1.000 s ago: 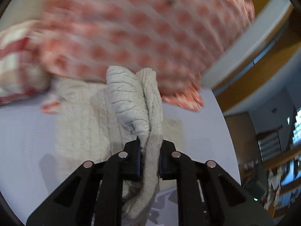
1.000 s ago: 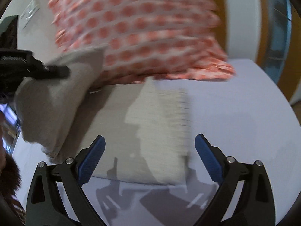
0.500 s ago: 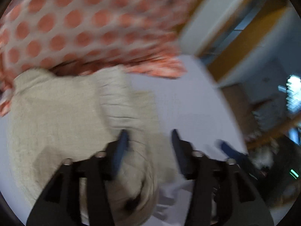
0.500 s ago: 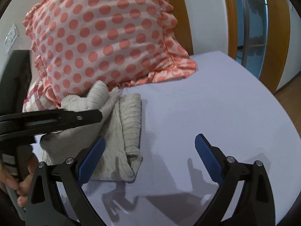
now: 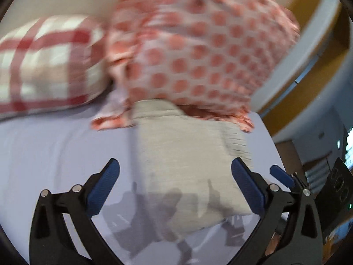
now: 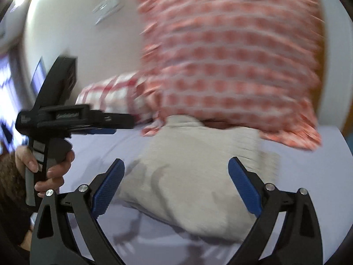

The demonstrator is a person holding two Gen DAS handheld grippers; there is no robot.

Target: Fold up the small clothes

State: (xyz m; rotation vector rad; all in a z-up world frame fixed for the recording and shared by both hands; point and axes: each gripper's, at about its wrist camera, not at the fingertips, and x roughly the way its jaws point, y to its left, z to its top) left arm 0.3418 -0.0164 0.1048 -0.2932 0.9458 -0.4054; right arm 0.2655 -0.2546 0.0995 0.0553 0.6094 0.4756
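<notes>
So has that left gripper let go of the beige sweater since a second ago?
Yes. The left gripper now stands open, pulled back from the beige sweater, which lies against the polka-dot pillow.

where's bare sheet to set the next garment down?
Bare sheet lies left of the folded beige sweater, below the checked pillow. More to its right, below the polka-dot pillow. Crowded at the sweater's far edge against the pillows.
</notes>
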